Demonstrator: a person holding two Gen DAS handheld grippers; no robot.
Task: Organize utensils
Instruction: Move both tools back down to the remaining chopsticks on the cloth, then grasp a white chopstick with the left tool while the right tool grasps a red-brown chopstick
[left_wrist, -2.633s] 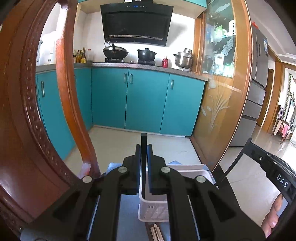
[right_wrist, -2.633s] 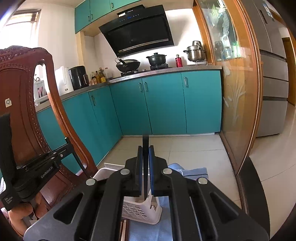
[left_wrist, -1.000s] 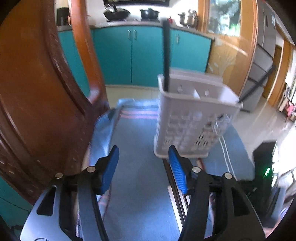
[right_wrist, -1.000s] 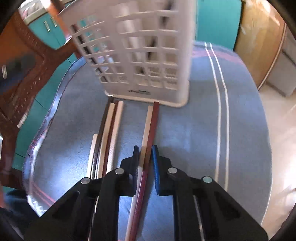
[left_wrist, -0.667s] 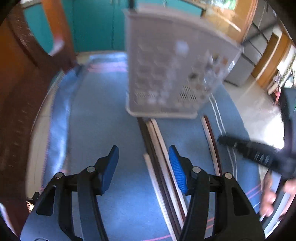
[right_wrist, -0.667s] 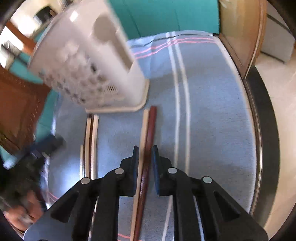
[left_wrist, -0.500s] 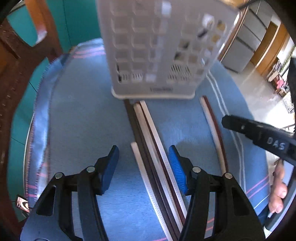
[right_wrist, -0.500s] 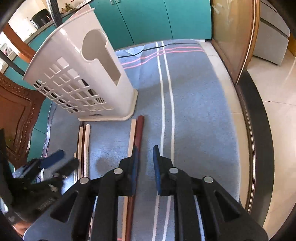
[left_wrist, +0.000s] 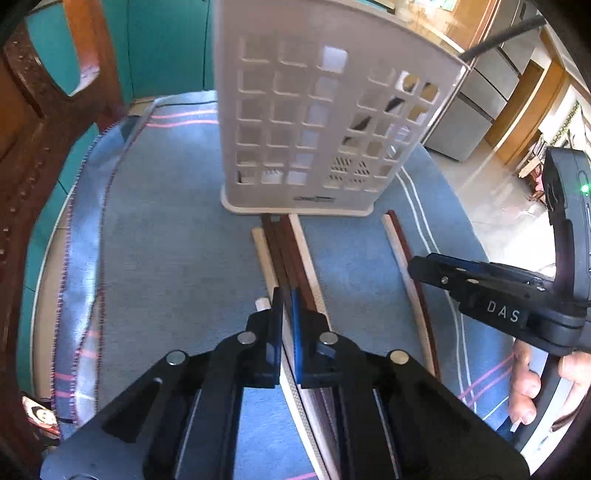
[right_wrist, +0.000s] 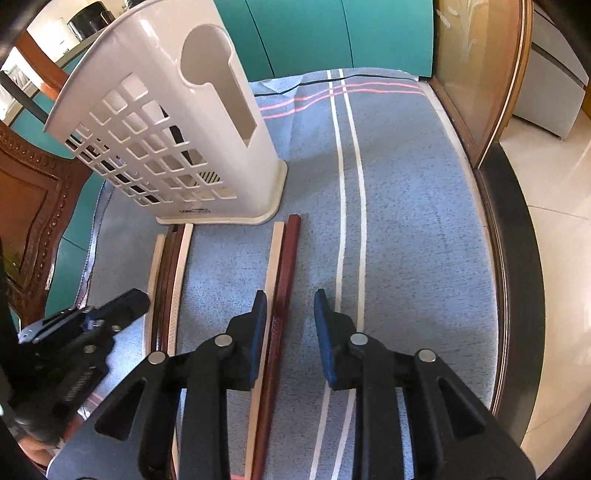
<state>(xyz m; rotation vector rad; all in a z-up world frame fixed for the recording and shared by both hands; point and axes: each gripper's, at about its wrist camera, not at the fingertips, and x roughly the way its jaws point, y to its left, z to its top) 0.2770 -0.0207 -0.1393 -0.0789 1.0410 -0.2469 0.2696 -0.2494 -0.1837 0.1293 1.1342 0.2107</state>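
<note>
White plastic basket (right_wrist: 207, 122), square-lattice walls with a small slotted grille low down, solid cream base rim, ahead of both claws. Blue-grey cloth (right_wrist: 406, 221) under everything, striped with paired white lines (right_wrist: 351, 184) running away from the right claw and crossed far ahead by thin pink lines (right_wrist: 332, 94); fringed edge in dark red stitching off to the left claw's left. Chopsticks (left_wrist: 291, 254) ahead of the left claw: pale cream and dark reddish-brown, mixed. Chopstick pair (right_wrist: 282, 266) ahead of the right claw: one cream, one deep red-brown. Black gripper bodies, blue pads (right_wrist: 325, 332). Teal cabinet doors (right_wrist: 332, 33) beyond. Carved reddish-brown chair (left_wrist: 22, 155) far left.
</note>
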